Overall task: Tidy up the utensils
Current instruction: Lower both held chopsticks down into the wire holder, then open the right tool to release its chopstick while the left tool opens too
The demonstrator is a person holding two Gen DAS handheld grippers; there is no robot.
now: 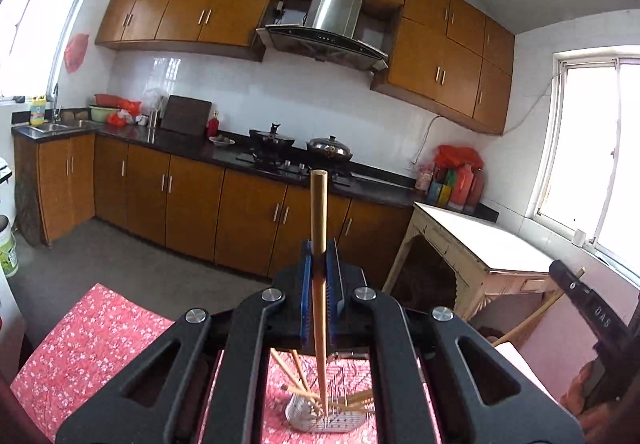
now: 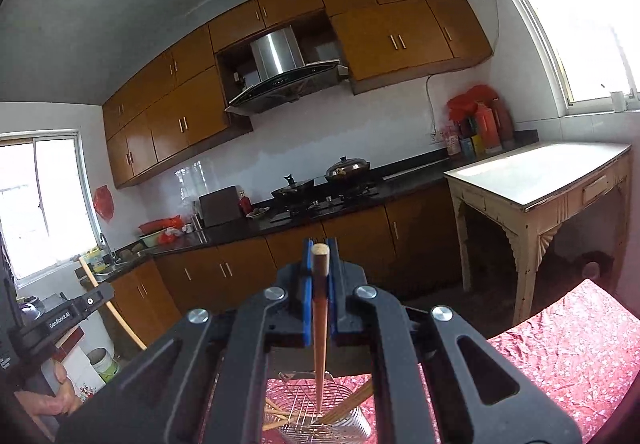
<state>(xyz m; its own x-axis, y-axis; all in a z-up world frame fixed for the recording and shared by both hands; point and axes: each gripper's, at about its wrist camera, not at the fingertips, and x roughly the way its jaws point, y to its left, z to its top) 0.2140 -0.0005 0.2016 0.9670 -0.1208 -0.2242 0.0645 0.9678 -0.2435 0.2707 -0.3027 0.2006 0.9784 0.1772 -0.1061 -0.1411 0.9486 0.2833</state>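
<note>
**Each gripper pinching one chopstick above the rack**

The left gripper (image 1: 320, 264) has its jaws pressed onto an upright chopstick (image 1: 319, 228); its tip hangs over the rack (image 1: 320, 418) on the red-clothed worktop (image 1: 92, 340). To the right, the right gripper (image 2: 320, 264) likewise pinches a chopstick (image 2: 320, 284) over the rack's wire basket (image 2: 320, 404), where more chopsticks lie.

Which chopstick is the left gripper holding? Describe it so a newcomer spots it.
Start at the red floral tablecloth, then the metal utensil holder on it. The held chopstick rises steeply above the holder between blue fingers; the loose chopsticks lean inside the holder.
</note>
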